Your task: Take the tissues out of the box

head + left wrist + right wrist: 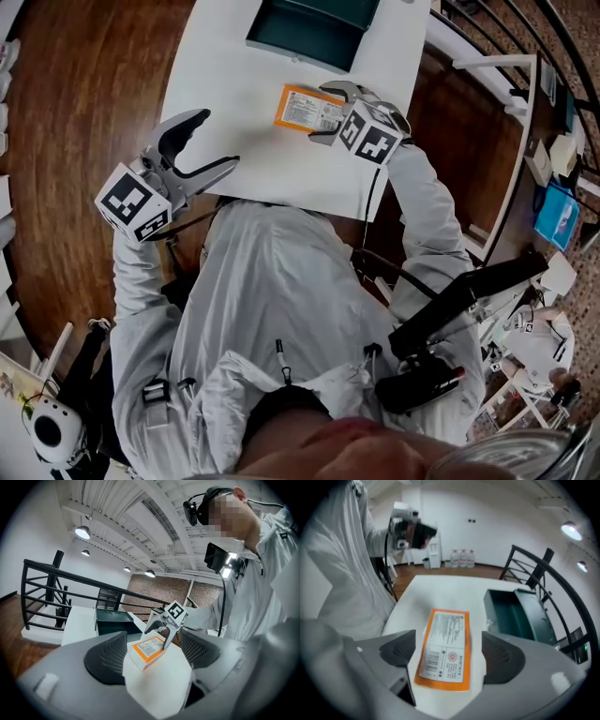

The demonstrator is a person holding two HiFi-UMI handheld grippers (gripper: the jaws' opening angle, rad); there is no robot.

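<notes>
Left gripper (214, 141): near left, at the edge of the white rectangular desk (234, 112); jaws wide, nothing between them.
Right gripper (319, 114): farther right; jaws wide, astride the orange-bordered flat tissue pack (302, 106), pads clear of it.
Pack: flat on the desk, outside the open dark teal box (309, 33) at the far edge.

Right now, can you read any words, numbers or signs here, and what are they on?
Packet, white label: rows of print, too small to read.
Same label: a barcode and a round red seal; digits and lettering unreadable.
Marker cubes: black-and-white square patterns, no words.
No other text is legible.
</notes>
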